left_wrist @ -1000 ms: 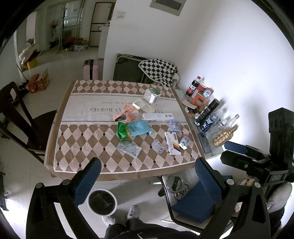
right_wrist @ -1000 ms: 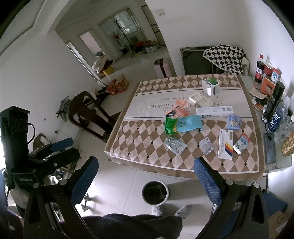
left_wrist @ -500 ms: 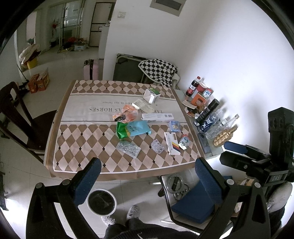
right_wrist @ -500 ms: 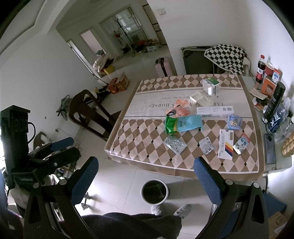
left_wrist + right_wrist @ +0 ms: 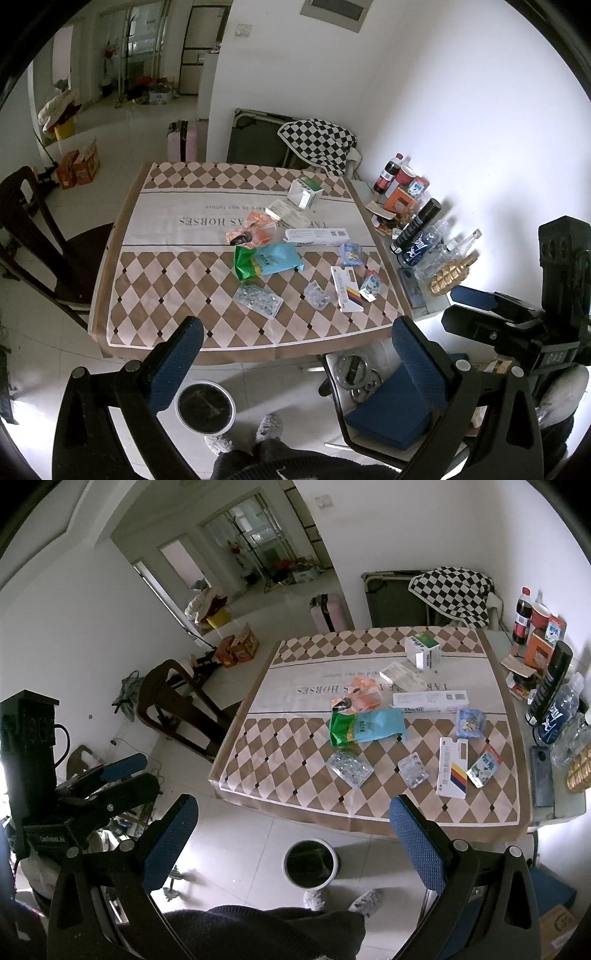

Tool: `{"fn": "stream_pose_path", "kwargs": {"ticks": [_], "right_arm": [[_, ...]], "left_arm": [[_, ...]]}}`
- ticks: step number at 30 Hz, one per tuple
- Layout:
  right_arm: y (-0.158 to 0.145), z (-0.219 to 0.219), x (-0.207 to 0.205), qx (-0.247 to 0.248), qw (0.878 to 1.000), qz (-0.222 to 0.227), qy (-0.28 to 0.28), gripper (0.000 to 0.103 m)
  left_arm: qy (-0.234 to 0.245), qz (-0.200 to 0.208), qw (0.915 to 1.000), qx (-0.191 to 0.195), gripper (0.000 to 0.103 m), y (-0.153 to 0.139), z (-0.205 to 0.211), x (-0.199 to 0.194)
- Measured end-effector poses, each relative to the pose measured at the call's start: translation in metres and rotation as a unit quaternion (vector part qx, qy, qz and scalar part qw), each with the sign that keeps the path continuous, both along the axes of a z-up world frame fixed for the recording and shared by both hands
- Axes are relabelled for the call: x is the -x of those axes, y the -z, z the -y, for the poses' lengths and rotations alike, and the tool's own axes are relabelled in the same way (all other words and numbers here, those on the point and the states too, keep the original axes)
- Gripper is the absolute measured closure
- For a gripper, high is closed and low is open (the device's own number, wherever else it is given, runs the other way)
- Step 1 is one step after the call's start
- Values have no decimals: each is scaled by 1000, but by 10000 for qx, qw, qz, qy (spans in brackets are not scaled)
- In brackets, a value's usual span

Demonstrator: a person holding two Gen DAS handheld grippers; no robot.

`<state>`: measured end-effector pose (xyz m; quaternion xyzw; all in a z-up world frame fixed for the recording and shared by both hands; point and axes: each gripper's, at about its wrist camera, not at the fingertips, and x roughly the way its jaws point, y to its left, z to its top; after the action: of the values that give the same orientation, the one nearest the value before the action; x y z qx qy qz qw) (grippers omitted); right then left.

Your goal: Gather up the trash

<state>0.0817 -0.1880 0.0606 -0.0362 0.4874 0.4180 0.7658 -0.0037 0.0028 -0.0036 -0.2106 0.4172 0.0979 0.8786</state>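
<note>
Wrappers (image 5: 266, 258) lie scattered mid-frame on the bench (image 5: 155, 280); both grippers, left gripper (image 5: 295, 354) and right gripper (image 5: 291, 834), hover with jaws wide and empty, bin (image 5: 311, 862) below for dropping.

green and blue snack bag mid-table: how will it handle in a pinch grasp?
The green and blue snack bag lies flat and creased, so it is probably floppy and light. Its glossy film may slip; pinching the crumpled green end looks safer.

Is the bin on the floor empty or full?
Cannot tell. The bin stands open beside the table, but its inside looks only dark.
</note>
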Motion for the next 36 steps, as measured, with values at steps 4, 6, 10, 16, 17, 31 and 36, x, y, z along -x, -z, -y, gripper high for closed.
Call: {"fn": "stream_pose_path", "kwargs": {"ticks": [4, 6, 10, 16, 17, 31, 36], "right_arm": [[0, 0, -1, 2, 10000, -2, 0, 0], [-1, 0, -2, 8, 10000, 4, -8, 0], [0, -1, -2, 8, 10000, -3, -2, 0], [1, -4, -3, 9, 10000, -6, -1, 0], [1, -4, -3, 5, 10000, -10, -2, 0], [1, -4, -7, 29, 9998, -43, 212, 0], [42, -19, -14, 493, 9908, 67, 1258, 0]], "left_arm": [[-11, -1, 10000, -4, 0, 0, 1, 0], [-12, 4, 10000, -15, 0, 0, 1, 0], [-3, -1, 10000, -13, 0, 0, 3, -2], [-3, -4, 10000, -1, 0, 0, 3, -2], [-6, -6, 10000, -6, 0, 0, 4, -3], [-202, -320, 9983, -443, 0, 15, -3, -16], [-494, -922, 9903, -910, 0, 69, -20, -52]]}}
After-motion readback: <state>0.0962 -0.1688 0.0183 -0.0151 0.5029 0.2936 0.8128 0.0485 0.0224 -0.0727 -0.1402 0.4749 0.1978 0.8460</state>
